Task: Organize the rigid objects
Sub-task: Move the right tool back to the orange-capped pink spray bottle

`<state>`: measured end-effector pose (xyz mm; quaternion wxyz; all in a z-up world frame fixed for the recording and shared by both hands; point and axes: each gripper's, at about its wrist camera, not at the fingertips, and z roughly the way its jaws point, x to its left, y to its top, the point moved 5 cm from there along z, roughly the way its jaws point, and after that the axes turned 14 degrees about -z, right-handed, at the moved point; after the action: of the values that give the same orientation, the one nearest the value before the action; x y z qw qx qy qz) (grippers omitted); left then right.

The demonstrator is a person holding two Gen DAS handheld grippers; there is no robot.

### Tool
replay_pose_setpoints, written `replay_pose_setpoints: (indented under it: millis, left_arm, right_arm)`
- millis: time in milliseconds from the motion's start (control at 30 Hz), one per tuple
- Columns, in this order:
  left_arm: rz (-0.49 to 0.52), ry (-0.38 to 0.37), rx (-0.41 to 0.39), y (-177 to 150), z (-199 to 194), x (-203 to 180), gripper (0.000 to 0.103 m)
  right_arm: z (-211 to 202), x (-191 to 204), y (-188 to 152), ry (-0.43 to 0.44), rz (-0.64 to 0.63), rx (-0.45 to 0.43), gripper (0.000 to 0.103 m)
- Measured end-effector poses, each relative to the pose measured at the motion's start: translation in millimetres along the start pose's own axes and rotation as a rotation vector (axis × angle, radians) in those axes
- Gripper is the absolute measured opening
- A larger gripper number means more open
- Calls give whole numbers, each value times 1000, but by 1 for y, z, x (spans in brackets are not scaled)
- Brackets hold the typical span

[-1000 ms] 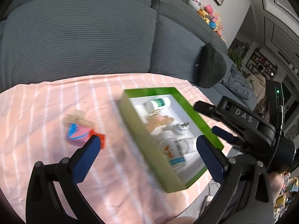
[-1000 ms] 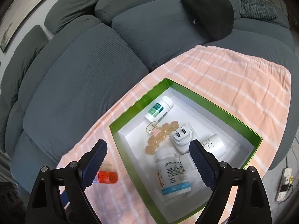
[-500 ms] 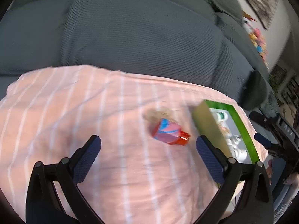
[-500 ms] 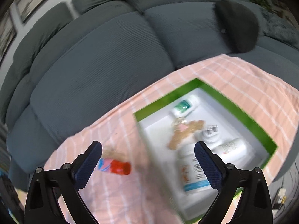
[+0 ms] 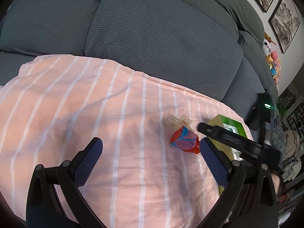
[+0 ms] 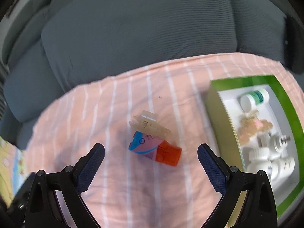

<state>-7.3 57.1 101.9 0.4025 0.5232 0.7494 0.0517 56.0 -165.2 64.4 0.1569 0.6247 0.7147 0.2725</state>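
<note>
A small toy [image 6: 152,149] with a pink and blue body and an orange-red end lies on the pink striped cloth [image 6: 117,190]. A clear plastic clip [image 6: 148,123] rests against its far side. My right gripper [image 6: 151,163] hovers open just short of the toy, nothing between its fingers. The green box [image 6: 214,110] with a white inside holds white bottles [image 6: 254,99], a bead string and a plug, at the right. In the left wrist view my left gripper [image 5: 151,157] is open over bare cloth, the toy [image 5: 183,140] and clip [image 5: 176,120] off to its right. The right gripper's finger [image 5: 228,138] crosses before the box [image 5: 218,121].
A grey sofa [image 5: 152,28] backs the cloth on the far side. Soft toys [image 5: 273,64] sit at the sofa's right end, framed pictures [image 5: 285,20] hang above. The cloth's near edge drops off at the bottom of both views.
Both grippers swung left, away from the green box. The toy and clip now sit centred ahead of the right gripper; the box has slid to the right edge in both views.
</note>
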Motion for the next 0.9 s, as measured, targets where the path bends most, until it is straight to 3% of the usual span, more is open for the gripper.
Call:
replay_pose_setpoints:
  millis: [167,300,400,567,667,800,900]
  left_arm:
    - [-13,2,2,2,-2,6,102]
    - [-17,19,9,3,-2,11,102]
    - [-23,17,13,4,-2,13,102]
    - [-26,7,22,4,-3,13,102]
    - [-31,7,22,5,-4,15,102]
    - [-41,10,22,6,-5,17,102]
    - [-50,9,24,6,-5,19,102]
  right_arm:
    - [34,0,9,-40,-26,69,92]
    - [51,0,3,-6,-32,127,85]
    - [60,-4,-2,-34,-36,156,85]
    - [73,0,-11,41,-19,202,70]
    - [70,5,-13,51,-25,198,55]
    - [64,13,-20,62,-56,213,53]
    - [62,22,-27,117,-65,243,53]
